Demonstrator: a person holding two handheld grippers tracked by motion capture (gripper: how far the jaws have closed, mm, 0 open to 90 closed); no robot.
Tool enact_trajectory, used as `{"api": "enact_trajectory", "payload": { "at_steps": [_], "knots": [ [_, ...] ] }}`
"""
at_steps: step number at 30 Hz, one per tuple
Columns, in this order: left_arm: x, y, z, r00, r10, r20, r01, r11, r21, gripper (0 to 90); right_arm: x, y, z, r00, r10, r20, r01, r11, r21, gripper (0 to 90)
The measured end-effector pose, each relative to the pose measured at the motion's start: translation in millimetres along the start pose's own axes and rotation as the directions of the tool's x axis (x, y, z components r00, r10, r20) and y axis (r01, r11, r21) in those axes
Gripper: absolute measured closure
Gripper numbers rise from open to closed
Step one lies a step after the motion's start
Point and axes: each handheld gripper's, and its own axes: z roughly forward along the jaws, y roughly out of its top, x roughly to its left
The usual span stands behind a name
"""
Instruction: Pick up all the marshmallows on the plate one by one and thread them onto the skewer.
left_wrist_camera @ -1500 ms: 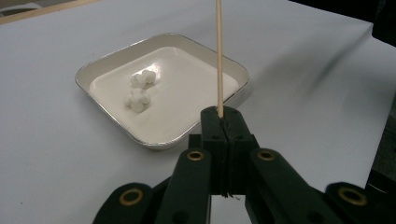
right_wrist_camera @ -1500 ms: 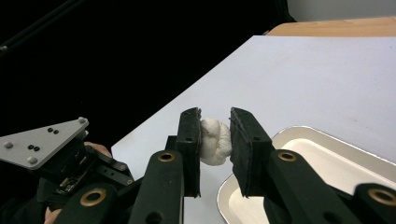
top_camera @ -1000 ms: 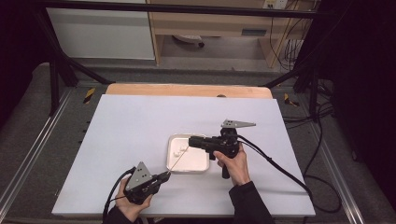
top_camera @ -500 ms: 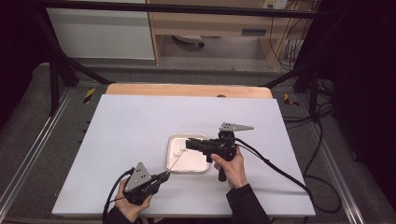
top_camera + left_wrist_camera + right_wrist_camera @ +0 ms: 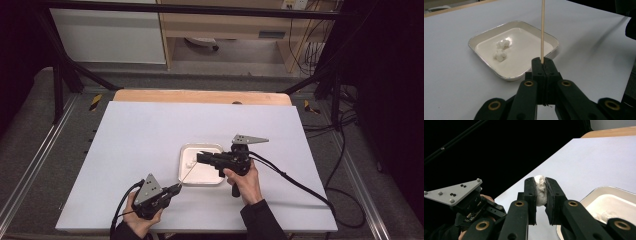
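Note:
A square white tray [image 5: 216, 149] [image 5: 551, 40] [image 5: 599, 191] sits at the middle of the table. Two white marshmallows [image 5: 503, 44] [image 5: 500, 54] lie in it. My left gripper [image 5: 175, 189] [image 5: 544, 62], near the table's front edge, is shut on a thin wooden skewer [image 5: 187, 173] [image 5: 542, 30] that slants up over the tray's near left corner. My right gripper [image 5: 198, 157] [image 5: 541, 181] hovers over the tray, pointing left, and is shut on a white marshmallow [image 5: 540, 190] squeezed between its jaws. The left gripper [image 5: 466, 202] also shows low left in the right gripper view.
The white table top [image 5: 140, 140] spreads wide around the tray, with a wooden strip [image 5: 200, 96] along its far edge. Black cables [image 5: 295, 180] trail from both grippers toward the front. Metal frame rails [image 5: 30, 170] flank the table. Shelving stands beyond.
My right gripper has drifted slightly left and toward the front over the tray, carrying the marshmallow. The left gripper and skewer have stayed put.

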Motion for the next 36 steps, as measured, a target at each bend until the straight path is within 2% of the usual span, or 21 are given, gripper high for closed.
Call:
{"api": "enact_trajectory", "payload": {
  "at_steps": [36],
  "knots": [
    [-4.0, 0.2, 6.1, 0.9999, 0.012, 0.002, -0.012, 0.9998, 0.017, 89.1, 4.7, -9.7, 3.2, 0.9996, -0.03, 0.001, 0.03, 0.9995, 0.01, 81.8]
  ]
}}
